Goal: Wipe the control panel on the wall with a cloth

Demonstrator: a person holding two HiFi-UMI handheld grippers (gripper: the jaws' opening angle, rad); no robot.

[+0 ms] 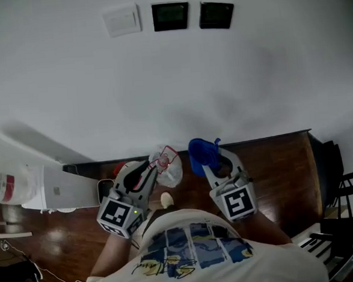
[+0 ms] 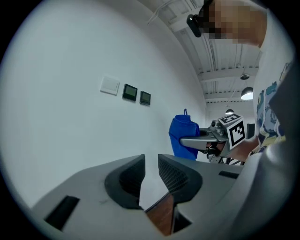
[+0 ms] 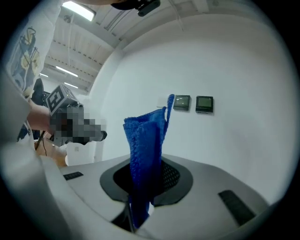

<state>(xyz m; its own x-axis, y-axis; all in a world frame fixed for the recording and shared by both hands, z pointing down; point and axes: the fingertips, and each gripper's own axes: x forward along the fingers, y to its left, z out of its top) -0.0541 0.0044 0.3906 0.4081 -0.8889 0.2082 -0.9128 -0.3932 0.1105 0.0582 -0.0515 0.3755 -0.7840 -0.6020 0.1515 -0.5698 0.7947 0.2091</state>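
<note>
Two black control panels [image 1: 170,16] [image 1: 216,14] are set high on the white wall, next to a white switch plate [image 1: 121,19]. Both hang well above my grippers. A blue cloth [image 1: 203,153] sticks up, folded, from my right gripper [image 1: 217,160], which is shut on it. In the right gripper view the blue cloth [image 3: 145,140] stands between the jaws, with the panels [image 3: 182,102] [image 3: 204,103] beyond it. My left gripper [image 1: 154,165] is to the left of the right one. Its jaws [image 2: 151,176] hold nothing and leave a narrow gap. The left gripper view shows the panels [image 2: 130,92] [image 2: 145,98] and the cloth [image 2: 184,136].
A white plastic bag with red print [image 1: 169,169] lies on the wooden floor [image 1: 274,160] by the dark baseboard. A white box-like unit [image 1: 47,188] stands at the left. A black stand or chair [image 1: 342,186] is at the right.
</note>
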